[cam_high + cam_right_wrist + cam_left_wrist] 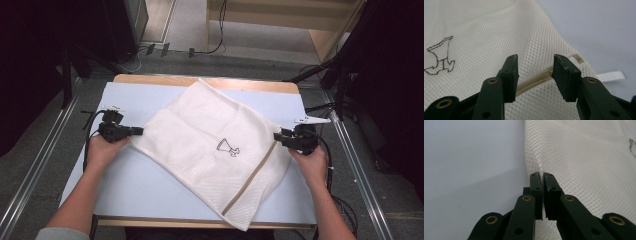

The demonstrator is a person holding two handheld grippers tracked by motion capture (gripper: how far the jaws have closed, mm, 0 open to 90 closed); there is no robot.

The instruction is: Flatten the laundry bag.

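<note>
A white mesh laundry bag (210,150) lies spread at an angle over the pale blue table (145,180), with a small dark embroidered figure (228,147) near its middle and a beige zipper (250,175) along its right side. My left gripper (137,131) is shut on the bag's left edge (534,167); the mesh bunches at the jaw tips (542,176). My right gripper (276,136) stands open over the zipper's upper end (536,80), jaws either side of it. The embroidered figure (440,56) shows at the left of the right gripper view.
The bag's lower corner (242,222) hangs past the table's front edge. A white ribbon tab (611,75) lies on the table beside the zipper end. Cables (345,205) trail from both grippers. Dark stands and wooden shelving (320,25) sit beyond the table.
</note>
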